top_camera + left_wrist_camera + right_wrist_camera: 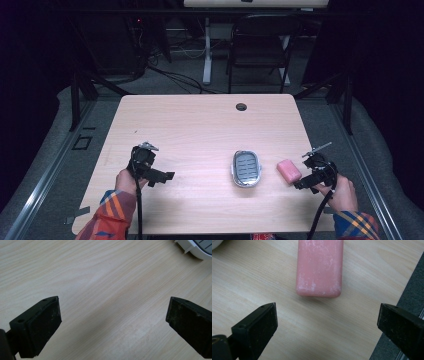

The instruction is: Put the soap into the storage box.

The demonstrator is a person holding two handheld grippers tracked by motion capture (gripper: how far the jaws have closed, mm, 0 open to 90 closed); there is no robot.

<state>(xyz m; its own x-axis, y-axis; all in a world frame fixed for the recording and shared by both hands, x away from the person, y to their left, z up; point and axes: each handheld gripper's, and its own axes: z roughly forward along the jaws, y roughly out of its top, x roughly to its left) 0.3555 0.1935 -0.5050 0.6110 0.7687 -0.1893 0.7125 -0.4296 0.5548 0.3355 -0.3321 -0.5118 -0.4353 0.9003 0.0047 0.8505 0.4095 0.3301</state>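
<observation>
The pink soap (319, 267) lies near the tabletop's right edge, beside the soap dish (247, 168). Right gripper (325, 327) faces it, jaws spread; left gripper (112, 322) likewise spread, empty. Likely next: advance and pinch the soap.

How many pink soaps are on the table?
1. The pink soap lies flat on the table, just right of the soap dish and right in front of the open right claw. Nothing there could hide another.
</observation>
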